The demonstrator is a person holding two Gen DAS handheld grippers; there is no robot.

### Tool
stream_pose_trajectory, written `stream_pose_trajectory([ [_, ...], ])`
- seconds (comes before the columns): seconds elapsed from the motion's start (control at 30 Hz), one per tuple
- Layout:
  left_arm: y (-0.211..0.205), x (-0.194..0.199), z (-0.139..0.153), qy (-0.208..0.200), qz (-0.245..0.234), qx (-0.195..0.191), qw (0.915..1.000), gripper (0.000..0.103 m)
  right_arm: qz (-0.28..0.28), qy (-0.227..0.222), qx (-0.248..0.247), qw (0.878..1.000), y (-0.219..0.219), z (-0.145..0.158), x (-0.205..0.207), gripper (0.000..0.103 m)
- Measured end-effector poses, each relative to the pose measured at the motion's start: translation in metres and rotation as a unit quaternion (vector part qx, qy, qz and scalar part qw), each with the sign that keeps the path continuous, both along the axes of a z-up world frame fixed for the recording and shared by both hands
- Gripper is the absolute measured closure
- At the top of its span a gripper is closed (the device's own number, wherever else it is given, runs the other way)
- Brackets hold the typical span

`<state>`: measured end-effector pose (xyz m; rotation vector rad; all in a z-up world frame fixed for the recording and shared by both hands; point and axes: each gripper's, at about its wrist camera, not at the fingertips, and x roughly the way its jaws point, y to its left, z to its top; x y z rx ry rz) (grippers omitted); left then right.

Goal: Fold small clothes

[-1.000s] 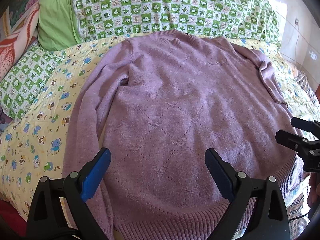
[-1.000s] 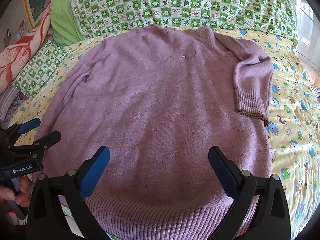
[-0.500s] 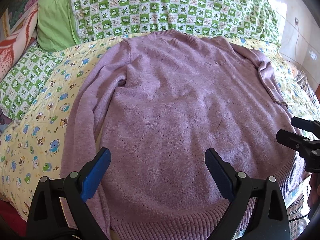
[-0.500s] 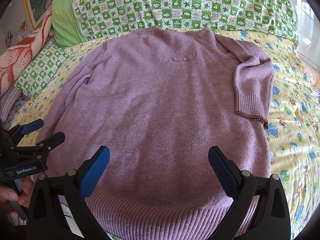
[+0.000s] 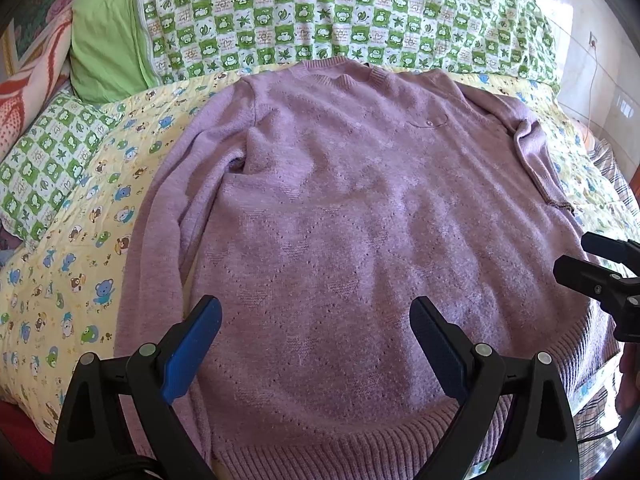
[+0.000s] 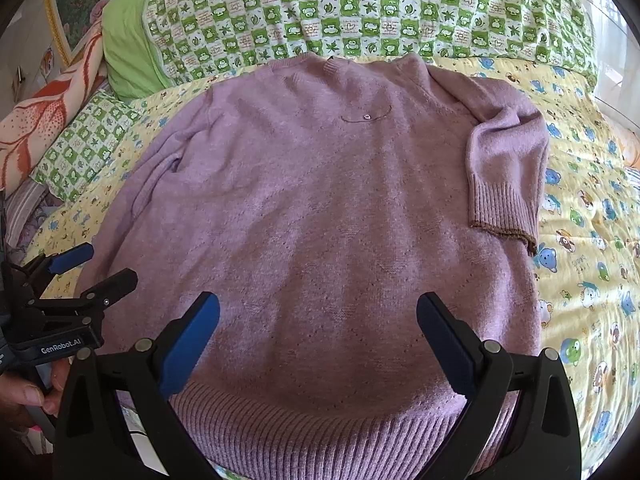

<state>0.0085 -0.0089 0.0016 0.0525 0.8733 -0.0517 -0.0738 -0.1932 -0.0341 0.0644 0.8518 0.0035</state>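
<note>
A lilac knitted sweater [image 5: 340, 220] [image 6: 320, 208] lies spread front-up on the bed, collar far, ribbed hem near. Its left sleeve [image 5: 152, 240] runs straight down beside the body. The right sleeve [image 6: 504, 172] is bent back, cuff resting on the body's edge. My left gripper [image 5: 316, 340] hovers open over the lower left part of the sweater, holding nothing. My right gripper [image 6: 318, 338] hovers open above the hem's middle, also holding nothing. Each gripper shows at the side of the other's view: the right gripper [image 5: 592, 260], the left gripper [image 6: 92, 266].
A yellow cartoon-print quilt [image 6: 592, 264] covers the bed. A green checked duvet [image 5: 344, 20] and a plain green pillow [image 5: 108, 44] lie behind the collar, a checked pillow [image 5: 44, 168] at the left. A hand [image 6: 28, 396] holds the left gripper's handle.
Both grippers have drawn back and risen slightly, so the sweater sits a little farther off in both views. Jaws stayed open; the sweater has not moved.
</note>
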Motion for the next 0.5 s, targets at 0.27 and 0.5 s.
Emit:
stream_pose_trajectory([
  [0.27,-0.002,0.009,0.002,-0.006,0.0,0.005,1.0,0.007,-0.008,0.002,0.002,1.0,-0.011,0.001,0.003,0.004],
  [0.5,0.005,0.036,0.007,0.004,0.008,-0.002,1.0,0.007,-0.05,0.002,-0.015,0.999,-0.054,0.006,0.019,0.004],
])
